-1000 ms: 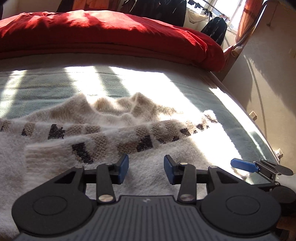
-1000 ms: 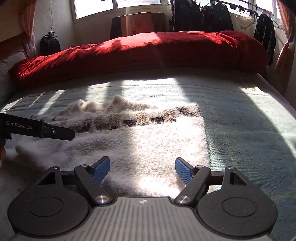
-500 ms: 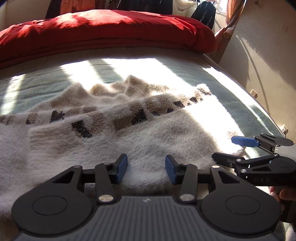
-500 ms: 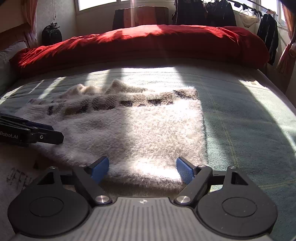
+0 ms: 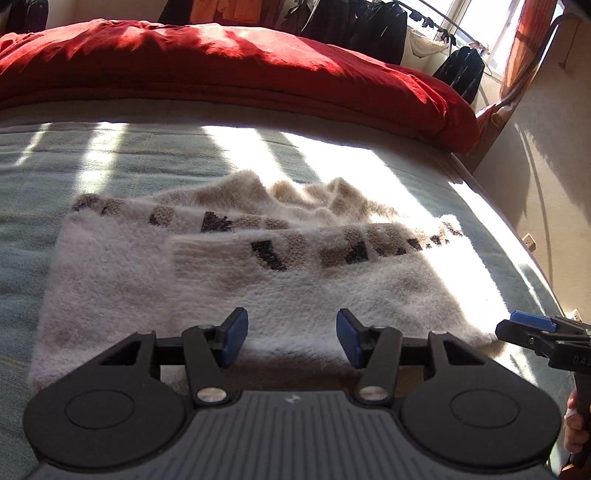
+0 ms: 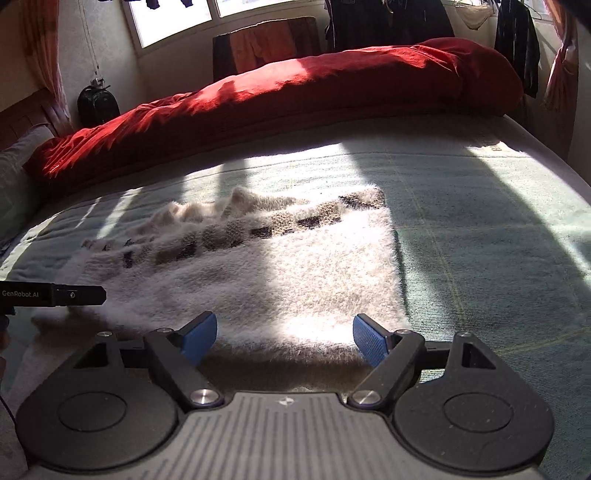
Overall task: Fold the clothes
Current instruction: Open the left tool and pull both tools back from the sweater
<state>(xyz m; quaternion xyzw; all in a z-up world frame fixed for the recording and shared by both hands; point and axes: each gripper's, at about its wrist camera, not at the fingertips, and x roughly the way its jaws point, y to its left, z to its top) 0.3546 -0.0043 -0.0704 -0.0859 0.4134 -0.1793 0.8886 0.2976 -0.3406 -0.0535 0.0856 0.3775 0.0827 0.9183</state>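
The fuzzy cream sweater [image 5: 236, 273] lay flat on the bed [image 5: 110, 155], near its front edge, already doubled over itself: a patterned brown-and-black band [image 5: 310, 251] ran across the upper layer, a second band showed behind it, and loose folds bunched up at the far side. By that lie, at least one fold looked made. Whether further folds were wanted, or the piece was finished and only needed squaring, the views did not settle.

The left gripper [image 5: 290, 338] hovered over the sweater's near edge with its blue pads apart, holding nothing. The right gripper [image 6: 284, 338] hung over the near right part of the garment, its fingers spread wider and likewise empty. Part of a hand [image 5: 576, 424] showed at the right gripper's handle.

The bed wore a pale green blanket, barred with strong sunlight and shadow. A red duvet [image 6: 295, 99] was heaped along the far side. Beyond it stood a window [image 6: 221, 14], dark clothes on hangers [image 6: 388, 22], orange curtains [image 5: 532, 40] and, at the right, a cream wall [image 5: 554, 184].
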